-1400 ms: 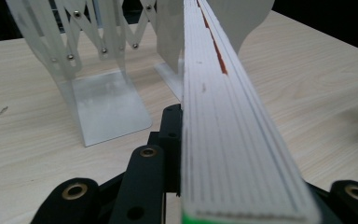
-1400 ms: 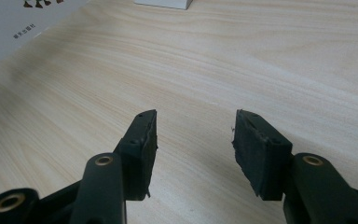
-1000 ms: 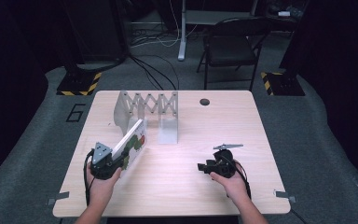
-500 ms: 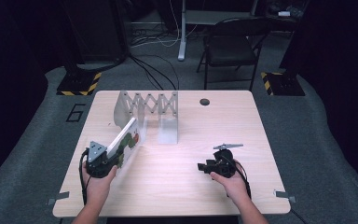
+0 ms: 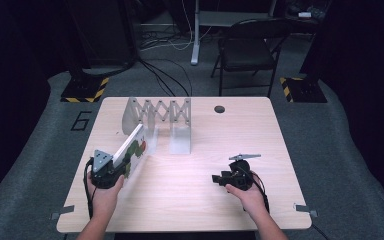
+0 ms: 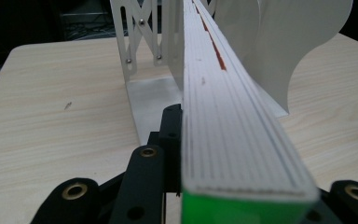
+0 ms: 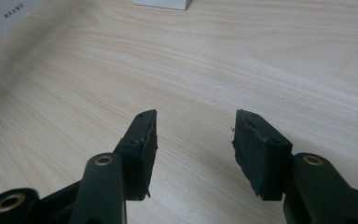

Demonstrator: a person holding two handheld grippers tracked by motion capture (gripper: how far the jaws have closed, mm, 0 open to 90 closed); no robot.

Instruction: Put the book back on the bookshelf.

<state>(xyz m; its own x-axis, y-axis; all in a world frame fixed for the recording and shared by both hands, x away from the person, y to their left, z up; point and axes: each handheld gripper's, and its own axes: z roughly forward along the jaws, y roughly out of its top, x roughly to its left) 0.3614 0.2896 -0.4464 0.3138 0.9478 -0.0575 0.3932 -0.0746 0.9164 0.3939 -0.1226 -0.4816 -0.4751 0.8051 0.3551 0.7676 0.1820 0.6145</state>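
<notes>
A thick book point(image 5: 131, 146) with white page edges, a green cover and red marks is tilted, its far end raised toward a white accordion book rack point(image 5: 162, 110). My left gripper point(image 5: 116, 164) is shut on the book's near end, at the table's left. In the left gripper view the book's page edge point(image 6: 233, 116) runs away from me, between the rack's lattice point(image 6: 140, 46) and a curved white end plate point(image 6: 298, 42). My right gripper point(image 5: 216, 178) rests low over the table at the right, open, with nothing between its jaws point(image 7: 195, 135).
The light wooden table point(image 5: 240, 130) has a small black round hole point(image 5: 219, 108) near its far edge. A black folding chair point(image 5: 245, 50) stands beyond the table, with cables on the grey floor. The rack's flat base plate point(image 5: 180, 142) lies mid-table.
My left gripper with the book has shifted slightly to the left. The right gripper has stayed where it was.
</notes>
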